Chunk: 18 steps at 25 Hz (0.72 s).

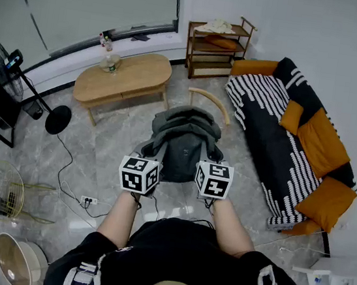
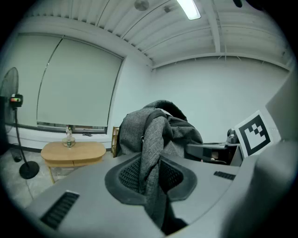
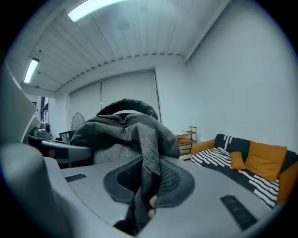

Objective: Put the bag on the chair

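Note:
A dark grey backpack (image 1: 183, 143) hangs in the air in front of me, held up by both grippers. My left gripper (image 1: 144, 160) is shut on its left shoulder strap (image 2: 150, 158), which runs down between the pads. My right gripper (image 1: 209, 166) is shut on the right strap (image 3: 148, 160) in the same way. The bag's body (image 2: 160, 125) (image 3: 123, 132) fills the middle of both gripper views. Just beyond the bag, a wooden chair (image 1: 212, 101) shows only its curved backrest; the seat is hidden behind the bag.
An oval wooden coffee table (image 1: 123, 75) with a small bottle stands at the back left. A striped sofa with orange cushions (image 1: 297, 142) runs along the right. A wooden shelf (image 1: 217, 45) is at the back wall. A floor fan (image 1: 16, 79) and cables lie to the left.

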Tool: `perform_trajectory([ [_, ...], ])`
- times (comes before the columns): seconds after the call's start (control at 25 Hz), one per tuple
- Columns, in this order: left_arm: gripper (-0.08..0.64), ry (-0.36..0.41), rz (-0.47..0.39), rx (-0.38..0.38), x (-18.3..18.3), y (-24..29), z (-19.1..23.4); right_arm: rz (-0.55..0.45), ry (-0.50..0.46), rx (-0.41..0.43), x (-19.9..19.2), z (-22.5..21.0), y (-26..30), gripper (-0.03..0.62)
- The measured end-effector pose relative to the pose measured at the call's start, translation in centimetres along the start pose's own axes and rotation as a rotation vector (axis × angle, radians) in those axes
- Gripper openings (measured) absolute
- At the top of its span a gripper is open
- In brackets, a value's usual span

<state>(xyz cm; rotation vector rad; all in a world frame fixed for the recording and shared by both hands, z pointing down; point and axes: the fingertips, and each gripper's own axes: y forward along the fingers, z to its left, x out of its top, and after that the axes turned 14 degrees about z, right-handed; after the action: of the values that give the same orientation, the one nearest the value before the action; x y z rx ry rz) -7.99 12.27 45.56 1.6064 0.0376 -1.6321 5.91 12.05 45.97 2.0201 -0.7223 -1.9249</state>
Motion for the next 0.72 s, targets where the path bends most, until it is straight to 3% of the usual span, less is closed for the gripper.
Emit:
perform_trajectory([
  [0.48,0.067,-0.047,-0.04,-0.035,-1.1,-4.2,3.8,-0.022,0.0,0.032,-0.3,5.6,-0.8,0.072],
  [0.72,0.067,-0.029,-0.065,-0.05,-2.0,-6.7,6.3,-0.01,-0.004,0.011,-1.6,9.4,-0.6,0.066],
])
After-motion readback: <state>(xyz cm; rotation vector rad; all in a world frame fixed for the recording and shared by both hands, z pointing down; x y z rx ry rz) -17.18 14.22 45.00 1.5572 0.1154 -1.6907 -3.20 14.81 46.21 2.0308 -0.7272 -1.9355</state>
